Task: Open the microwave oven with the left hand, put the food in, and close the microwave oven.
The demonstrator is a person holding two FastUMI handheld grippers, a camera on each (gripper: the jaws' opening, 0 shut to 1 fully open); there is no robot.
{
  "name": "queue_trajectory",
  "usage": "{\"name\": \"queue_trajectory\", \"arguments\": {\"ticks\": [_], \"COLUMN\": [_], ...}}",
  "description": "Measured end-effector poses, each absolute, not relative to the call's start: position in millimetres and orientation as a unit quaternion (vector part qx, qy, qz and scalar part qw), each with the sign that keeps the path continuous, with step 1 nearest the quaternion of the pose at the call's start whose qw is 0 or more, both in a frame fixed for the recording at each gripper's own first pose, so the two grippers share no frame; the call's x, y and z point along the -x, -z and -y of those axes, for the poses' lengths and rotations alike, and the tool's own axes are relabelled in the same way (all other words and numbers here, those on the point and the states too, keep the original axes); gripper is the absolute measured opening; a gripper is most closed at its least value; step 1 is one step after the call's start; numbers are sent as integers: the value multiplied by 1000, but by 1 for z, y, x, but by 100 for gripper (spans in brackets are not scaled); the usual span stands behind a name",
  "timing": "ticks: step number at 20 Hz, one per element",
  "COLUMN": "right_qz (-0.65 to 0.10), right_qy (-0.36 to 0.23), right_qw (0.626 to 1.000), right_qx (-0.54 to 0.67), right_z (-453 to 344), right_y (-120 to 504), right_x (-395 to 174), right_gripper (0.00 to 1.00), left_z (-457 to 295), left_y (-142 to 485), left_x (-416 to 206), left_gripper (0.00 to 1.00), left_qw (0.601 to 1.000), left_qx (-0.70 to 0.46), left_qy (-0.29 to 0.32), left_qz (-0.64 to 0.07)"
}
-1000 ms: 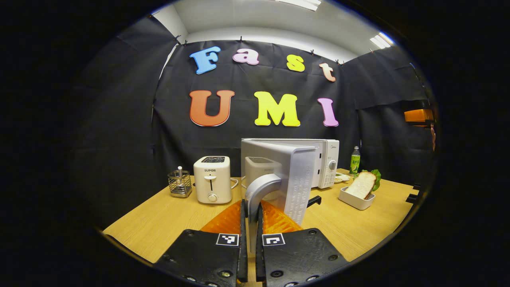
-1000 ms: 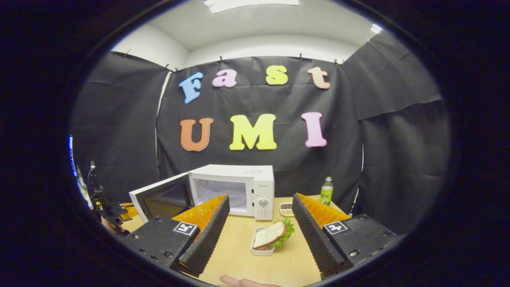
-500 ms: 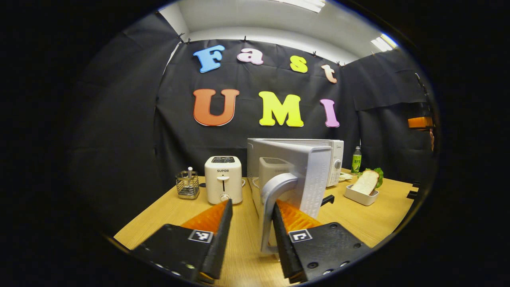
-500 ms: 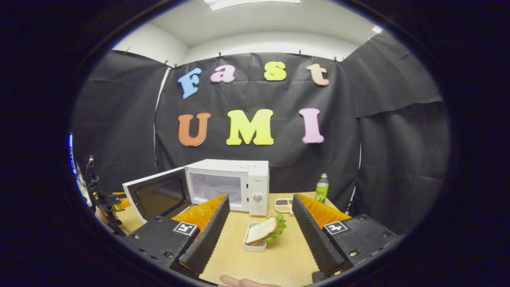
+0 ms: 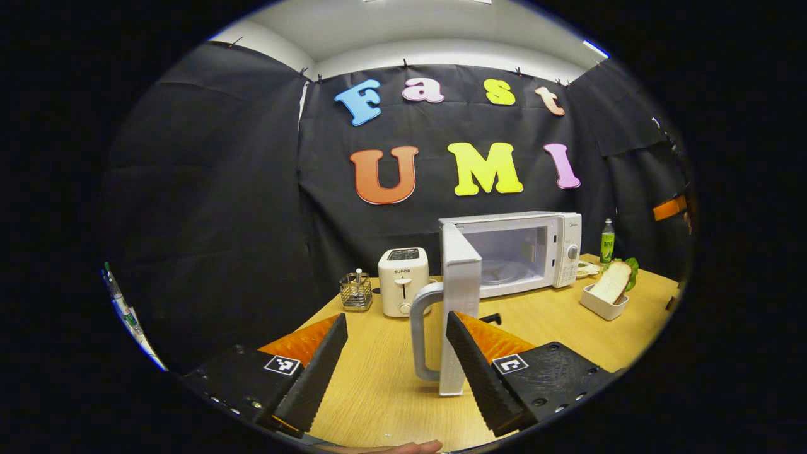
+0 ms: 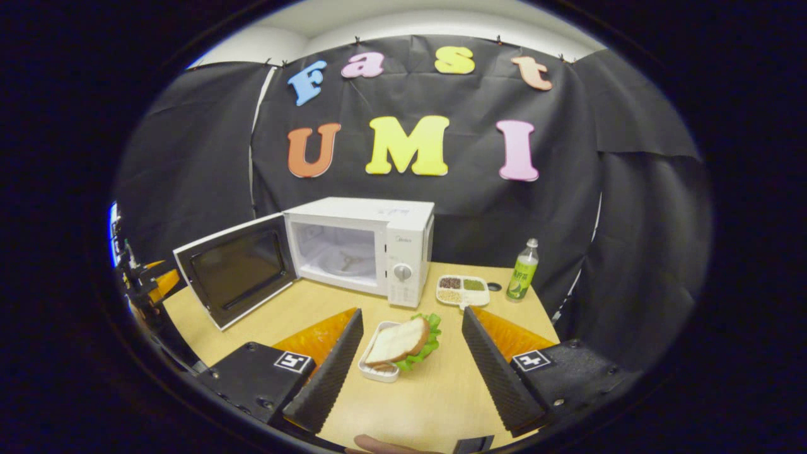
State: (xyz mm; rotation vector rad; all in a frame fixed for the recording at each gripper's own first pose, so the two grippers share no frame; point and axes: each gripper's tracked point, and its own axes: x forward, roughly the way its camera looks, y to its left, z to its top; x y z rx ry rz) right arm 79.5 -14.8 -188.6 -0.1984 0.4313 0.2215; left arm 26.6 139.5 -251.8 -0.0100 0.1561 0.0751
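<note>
the left tongs (image 5: 396, 366) stand wide apart, low over the wooden table (image 5: 567, 340), holding nothing. the door handle (image 5: 421, 337) of the microwave oven (image 5: 517, 252) rises in the gap between the two fingers; it stands nearer the right-hand finger (image 5: 470, 369), and whether that finger touches the door's edge cannot be told. the left-hand finger (image 5: 315, 378) is well clear of the handle. the door (image 5: 459, 315) is swung fully out and seen edge-on, so the white cavity with its turntable lies open behind it. to the left of the oven in the left gripper view sit a white toaster (image 5: 403, 280) and a small wire holder (image 5: 356, 291).

the right tongs (image 6: 408, 359) are also spread wide and empty, hovering above the table (image 6: 441, 403). between the fingers, a little nearer the left-hand finger (image 6: 328, 372), lies the food: a sandwich (image 6: 400, 340) of white bread and green lettuce, leaning in a small white dish (image 6: 378, 369) on the table in front of the oven's control panel. neither finger touches the dish or the sandwich. in the right gripper view the microwave oven (image 6: 372, 246) stands behind the dish with its dark-windowed door (image 6: 233, 268) hanging open to the left. beside the oven are a divided tray of grains (image 6: 463, 290) and a green bottle (image 6: 523, 274). a fingertip of the person (image 6: 378, 445) shows at the bottom edge.
</note>
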Motion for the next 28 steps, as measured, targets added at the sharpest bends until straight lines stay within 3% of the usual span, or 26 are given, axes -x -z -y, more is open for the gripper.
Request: {"name": "queue_trajectory", "arguments": {"ticks": [1,2,3,5,6,7,8,9,10,11,12,17,19,20,23,24,25,26,27,28], "right_qz": [-230,-252,-276,-328,-353,-382,-408,-429,-450,-464,-476,-501,-515,-527,-527,-523,-519,-513,-507,-500], "right_qy": [-107,-115,-123,-128,-133,-146,-163,-186,-206,-220,-227,-262,-267,-273,-281,-281,-277,-273,-270,-265], "right_qw": [964,959,952,936,926,912,898,883,867,854,845,815,801,790,781,784,790,797,804,812], "right_qx": [80,65,49,18,7,-9,-27,-46,-62,-79,-89,-128,-147,-155,-182,-179,-174,-166,-153,-140], "right_z": [22,25,27,38,42,44,43,39,38,36,37,30,27,25,24,23,23,24,24,24], "right_y": [193,203,211,233,245,257,266,273,280,285,291,312,323,329,325,323,320,316,311,305], "right_x": [-92,-103,-112,-129,-136,-140,-140,-141,-141,-143,-145,-161,-165,-162,-164,-162,-161,-160,-158,-155], "right_gripper": [100,92,100,100,97,84,92,82,91,91,80,75,80,73,28,32,30,30,21,29], "left_z": [-134,-127,-121,-103,-92,-86,-82,-74,-67,-63,-60,-54,-54,-57,-62,-60,-60,-62,-63,-65], "left_y": [249,247,244,237,232,225,216,211,203,194,189,178,172,172,179,180,180,178,178,179], "left_x": [-22,-17,-14,-9,-8,-10,-11,-13,-14,-16,-18,-30,-31,-31,-29,-28,-26,-24,-24,-23], "left_gripper": [94,94,95,95,95,95,95,95,95,95,95,95,96,96,95,96,85,96,96,95], "left_qw": [995,995,994,994,994,994,994,993,994,995,994,993,992,992,991,991,991,991,991,991], "left_qx": [7,5,3,12,22,29,37,45,49,50,55,77,84,79,56,58,59,61,64,68], "left_qy": [-45,-50,-58,-59,-57,-60,-68,-66,-66,-66,-67,-77,-84,-90,-112,-109,-107,-107,-105,-102], "left_qz": [-84,-88,-91,-94,-95,-91,-83,-81,-74,-64,-61,-55,-48,-48,-55,-57,-57,-55,-53,-53]}}
